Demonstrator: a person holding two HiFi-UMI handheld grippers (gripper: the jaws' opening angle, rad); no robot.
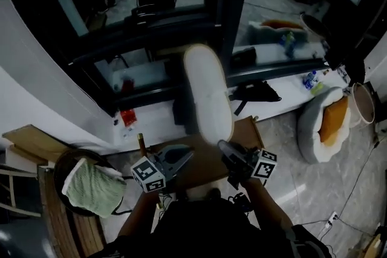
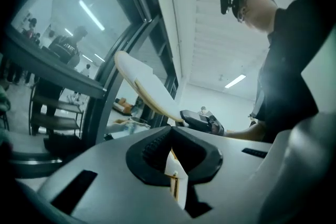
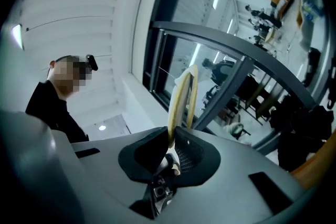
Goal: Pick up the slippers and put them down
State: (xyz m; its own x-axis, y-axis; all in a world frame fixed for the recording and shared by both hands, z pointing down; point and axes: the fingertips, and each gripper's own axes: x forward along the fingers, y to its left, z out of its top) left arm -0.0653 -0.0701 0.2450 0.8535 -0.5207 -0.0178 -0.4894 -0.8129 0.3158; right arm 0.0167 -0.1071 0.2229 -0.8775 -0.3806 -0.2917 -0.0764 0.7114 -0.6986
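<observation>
Grey plastic left gripper (image 1: 183, 158), lower centre, is shown with ridged jaws pressed together. A flat, oval white slipper (image 1: 208, 93), tan-edged, is held upright mid-frame, clamped at its lower end by the right gripper (image 1: 225, 148).

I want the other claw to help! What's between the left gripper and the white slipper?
Just air: the left gripper view shows a bare gap from the left gripper to the white slipper.
</observation>
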